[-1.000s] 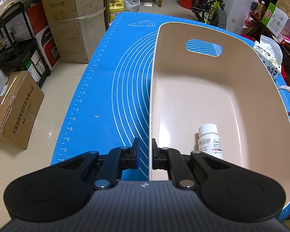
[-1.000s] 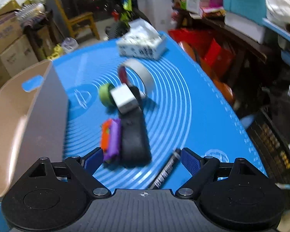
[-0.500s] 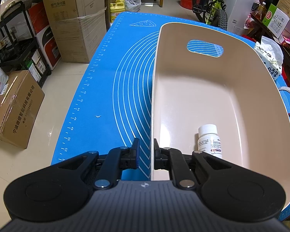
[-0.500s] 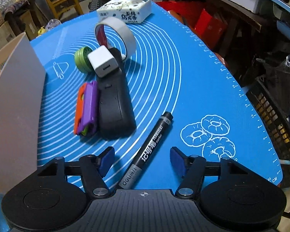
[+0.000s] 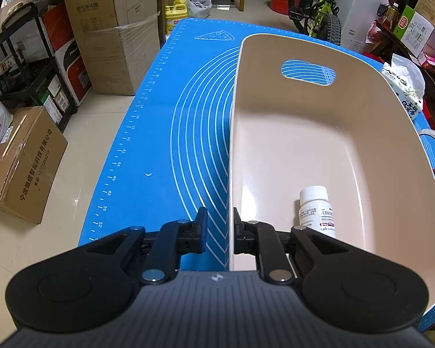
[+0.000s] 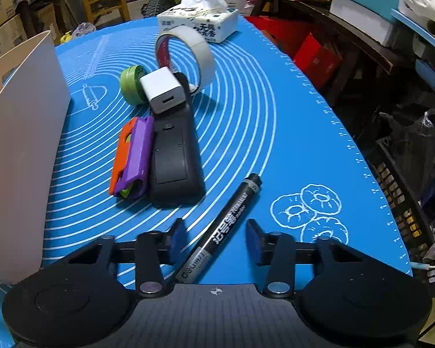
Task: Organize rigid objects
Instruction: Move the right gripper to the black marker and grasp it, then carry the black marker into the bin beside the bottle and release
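Observation:
A beige plastic bin (image 5: 377, 133) stands on the blue mat (image 5: 165, 156) with a white pill bottle (image 5: 316, 211) lying inside. My left gripper (image 5: 219, 229) straddles the bin's near left wall; its jaws have a small gap around the wall and are no longer clamped. My right gripper (image 6: 214, 237) is open and low over the mat, with a black marker (image 6: 227, 226) lying between its fingers. Beyond it lie a black remote (image 6: 174, 156), an orange and purple piece (image 6: 132, 156), a white charger (image 6: 163, 92), a green tape roll (image 6: 130, 84) and a wide tape roll (image 6: 188, 55).
A tissue pack (image 6: 197, 23) lies at the mat's far end. The bin's outer wall (image 6: 17, 145) stands left of the objects. Cardboard boxes (image 5: 23, 162) and a black rack (image 5: 23, 66) stand on the floor to the left. Shelves and crates (image 6: 400, 156) are to the right.
My right gripper has dropped and moved forward so the marker now lies between its fingers, which have narrowed. My left gripper's jaws have opened slightly off the bin wall.

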Demonstrator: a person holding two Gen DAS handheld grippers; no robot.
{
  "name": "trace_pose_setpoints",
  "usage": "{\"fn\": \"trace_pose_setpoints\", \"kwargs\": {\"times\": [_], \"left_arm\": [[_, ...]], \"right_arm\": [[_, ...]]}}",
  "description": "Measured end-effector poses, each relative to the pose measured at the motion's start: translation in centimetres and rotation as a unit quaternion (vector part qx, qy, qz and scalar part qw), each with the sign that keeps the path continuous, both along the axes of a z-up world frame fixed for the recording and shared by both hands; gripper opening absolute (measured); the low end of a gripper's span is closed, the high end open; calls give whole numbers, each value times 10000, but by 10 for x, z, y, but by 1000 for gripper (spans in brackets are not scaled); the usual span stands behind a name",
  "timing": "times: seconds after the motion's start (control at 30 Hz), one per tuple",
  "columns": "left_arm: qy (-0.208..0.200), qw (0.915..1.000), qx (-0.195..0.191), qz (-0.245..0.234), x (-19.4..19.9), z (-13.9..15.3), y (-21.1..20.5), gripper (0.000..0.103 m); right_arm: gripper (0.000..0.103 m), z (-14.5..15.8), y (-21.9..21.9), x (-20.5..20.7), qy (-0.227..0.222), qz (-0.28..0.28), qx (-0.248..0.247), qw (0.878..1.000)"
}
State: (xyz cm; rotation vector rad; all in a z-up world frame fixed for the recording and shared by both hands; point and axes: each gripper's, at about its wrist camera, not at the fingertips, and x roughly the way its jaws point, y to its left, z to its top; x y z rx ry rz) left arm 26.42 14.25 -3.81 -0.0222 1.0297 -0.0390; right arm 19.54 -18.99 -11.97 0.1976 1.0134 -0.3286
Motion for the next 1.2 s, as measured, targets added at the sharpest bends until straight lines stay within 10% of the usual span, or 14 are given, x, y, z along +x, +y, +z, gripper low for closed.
{"fn": "trace_pose_setpoints", "kwargs": {"times": [0.3,1.2], "left_arm": [[-2,10000,19,15,0,0,0,23],[1,10000,6,-19,1,0,-3,18]], "right_arm": [[25,2,-7,-4,-221,-143,62,9996],[24,64,-1,-10,-1376,-250,-48,9902]]}}
